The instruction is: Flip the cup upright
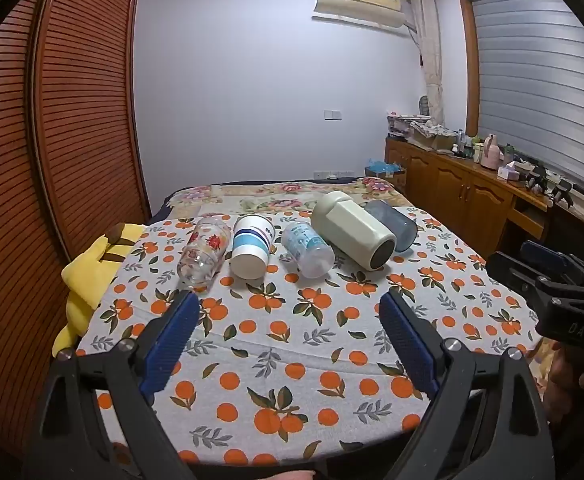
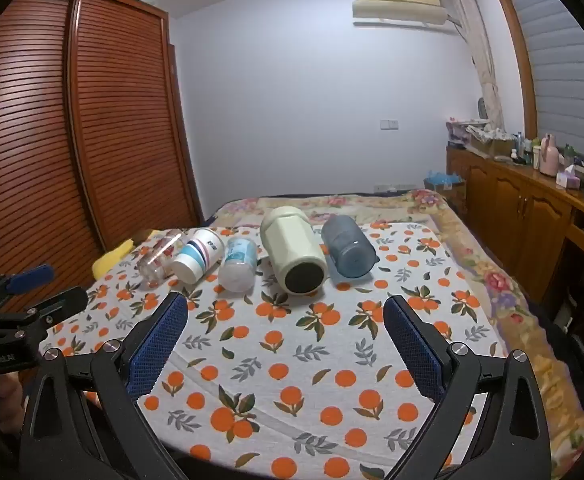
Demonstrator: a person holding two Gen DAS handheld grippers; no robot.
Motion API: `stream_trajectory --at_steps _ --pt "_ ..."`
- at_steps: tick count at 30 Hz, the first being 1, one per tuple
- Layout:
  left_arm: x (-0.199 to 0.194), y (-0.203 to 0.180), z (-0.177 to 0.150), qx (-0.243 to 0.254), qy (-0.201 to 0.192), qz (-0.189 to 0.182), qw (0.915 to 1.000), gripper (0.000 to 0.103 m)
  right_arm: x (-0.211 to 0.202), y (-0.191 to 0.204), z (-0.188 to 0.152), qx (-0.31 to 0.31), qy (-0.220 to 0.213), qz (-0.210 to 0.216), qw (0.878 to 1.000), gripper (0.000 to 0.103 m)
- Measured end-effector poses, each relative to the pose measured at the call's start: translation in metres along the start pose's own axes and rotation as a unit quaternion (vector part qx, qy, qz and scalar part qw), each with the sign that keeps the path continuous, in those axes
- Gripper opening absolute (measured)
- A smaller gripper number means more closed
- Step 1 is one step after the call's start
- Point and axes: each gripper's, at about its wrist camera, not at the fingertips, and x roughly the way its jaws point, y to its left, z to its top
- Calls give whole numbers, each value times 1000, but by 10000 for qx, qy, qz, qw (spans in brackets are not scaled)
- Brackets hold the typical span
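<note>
Left gripper spread wide, nothing between its blue pads; hovering above the near part of the orange-print cloth. Right gripper likewise spread and empty, over the same cloth, level with its partner. Neither touches any cup.

Surface: cloth laid over a bed, so the support is judged soft and likely to give under a downward push.

Five cups lie on their sides in one row beyond the grippers, bases toward the cameras, mouths away. Left to right:
- clear floral glass: judged rigid, slippery, breakable; moderate squeeze only.
- white cup with blue bands: looks like paper or thin plastic, light, may crush; grip gently.
- clear printed tumbler: light plastic by appearance, some flex.
- cream faceted mug: largest, dark base disc facing us; probably heaviest. Flat facets should seat the pads well.
- blue-grey tumbler: translucent, touching or just beside the cream mug; partly hidden behind it in the left view, clearer in the right view.

Which cup is meant cannot be told from the task line.

Grasp plan (judgement): take any cup across its mid-body, pads on opposite sides, then rotate base-down. All five are round and free to roll sideways when nudged.

Yellow plush toy at the left cloth edge; not involved.
</note>
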Motion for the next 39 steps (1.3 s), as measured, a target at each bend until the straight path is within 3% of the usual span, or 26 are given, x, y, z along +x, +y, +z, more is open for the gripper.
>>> stream_trajectory --at_steps 39 --pt "0 0 0 -10 -14 0 10000 92 0 1 -1 27 -29 10 10000 100"
